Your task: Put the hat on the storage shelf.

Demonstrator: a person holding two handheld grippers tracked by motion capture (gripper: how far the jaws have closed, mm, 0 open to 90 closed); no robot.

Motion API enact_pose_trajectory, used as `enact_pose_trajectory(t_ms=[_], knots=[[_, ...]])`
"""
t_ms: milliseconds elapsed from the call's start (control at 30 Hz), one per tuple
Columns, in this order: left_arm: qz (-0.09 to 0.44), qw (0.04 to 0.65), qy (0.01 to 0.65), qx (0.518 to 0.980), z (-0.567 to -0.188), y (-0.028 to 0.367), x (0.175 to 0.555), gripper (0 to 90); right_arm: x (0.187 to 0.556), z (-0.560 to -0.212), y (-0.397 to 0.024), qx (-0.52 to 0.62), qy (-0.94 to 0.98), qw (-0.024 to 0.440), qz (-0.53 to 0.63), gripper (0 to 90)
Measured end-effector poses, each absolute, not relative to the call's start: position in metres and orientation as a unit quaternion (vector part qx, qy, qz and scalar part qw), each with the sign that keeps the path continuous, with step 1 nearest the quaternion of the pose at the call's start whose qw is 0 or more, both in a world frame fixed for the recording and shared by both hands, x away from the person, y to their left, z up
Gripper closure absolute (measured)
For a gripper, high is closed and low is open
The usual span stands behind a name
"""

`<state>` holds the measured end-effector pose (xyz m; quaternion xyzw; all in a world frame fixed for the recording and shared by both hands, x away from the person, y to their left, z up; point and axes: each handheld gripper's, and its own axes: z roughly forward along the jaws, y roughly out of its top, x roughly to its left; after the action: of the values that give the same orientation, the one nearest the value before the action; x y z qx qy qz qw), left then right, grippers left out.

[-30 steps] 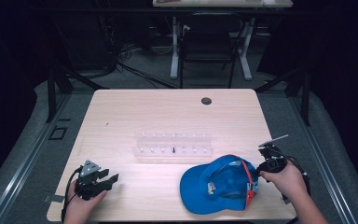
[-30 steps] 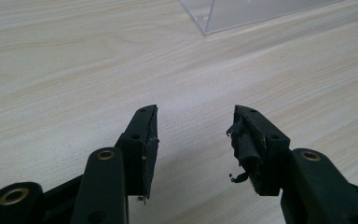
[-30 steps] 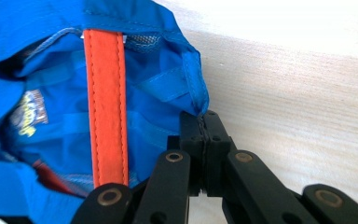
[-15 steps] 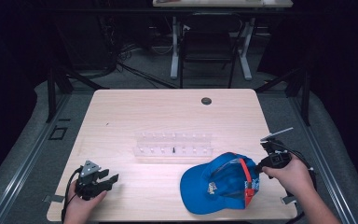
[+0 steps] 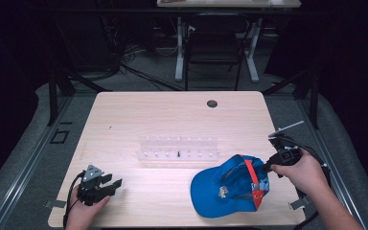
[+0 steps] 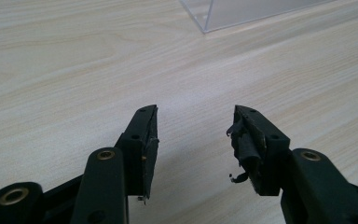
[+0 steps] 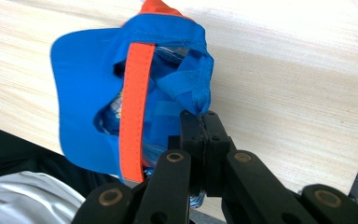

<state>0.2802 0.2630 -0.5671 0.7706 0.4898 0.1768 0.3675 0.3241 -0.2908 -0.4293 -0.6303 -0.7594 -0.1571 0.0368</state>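
Observation:
A blue cap with an orange strap lies near the table's front right; its back edge is lifted. My right gripper is shut on the cap's rear blue fabric, the jaws pressed together on the cloth at the tip. The orange strap runs down the cap's open back. At the front left my left gripper rests low over the wood, open, with nothing between its jaws.
A clear plastic rack stands across the middle of the table, its corner ahead of the left gripper. A dark round grommet sits near the far edge. The table's right edge is close behind the right hand.
The right hand has risen, lifting the back of the cap off the table. The left gripper has stayed still.

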Motion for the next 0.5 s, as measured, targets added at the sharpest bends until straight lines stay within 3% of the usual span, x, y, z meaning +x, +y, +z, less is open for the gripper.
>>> enact_pose_trajectory(t_ms=[300, 500], knots=[[0.175, 0.367, 0.49, 0.771, -0.567, 0.263, 0.28, 51.2, 0.326, -0.414, -0.285, -0.635, -0.755, 0.041, -0.158, 90.0], [0.174, 0.365, 0.491, 0.772, -0.567, 0.263, 0.28, 51.1, 0.327, -0.401, -0.283, -0.638, -0.746, 0.07, -0.176, 90.0]])
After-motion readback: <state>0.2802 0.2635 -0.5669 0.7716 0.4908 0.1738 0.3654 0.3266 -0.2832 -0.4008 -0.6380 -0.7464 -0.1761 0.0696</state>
